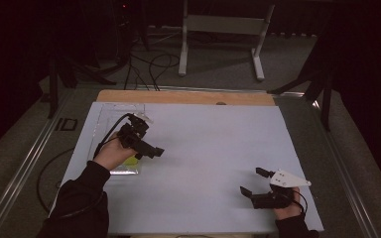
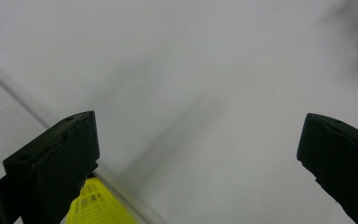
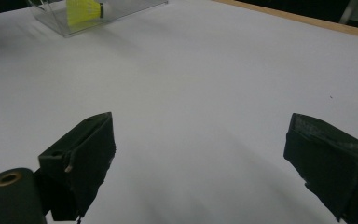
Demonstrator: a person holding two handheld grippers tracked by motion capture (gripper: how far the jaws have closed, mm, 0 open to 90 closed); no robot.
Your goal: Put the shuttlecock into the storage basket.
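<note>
The left gripper (image 2: 198, 154), jaws apart, hovers by a yellow shuttlecock (image 2: 95, 205) in a clear tray (image 1: 124, 169), likely light and crushable, best pinched at its cork; the right gripper (image 1: 254, 181) gapes idle.

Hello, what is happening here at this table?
A person holds a claw in each hand over a white table. The left claw hovers open by a clear box at the table's left side, with a yellow shuttlecock inside. The right claw is open and empty near the table's right front. Nothing is gripped.
</note>
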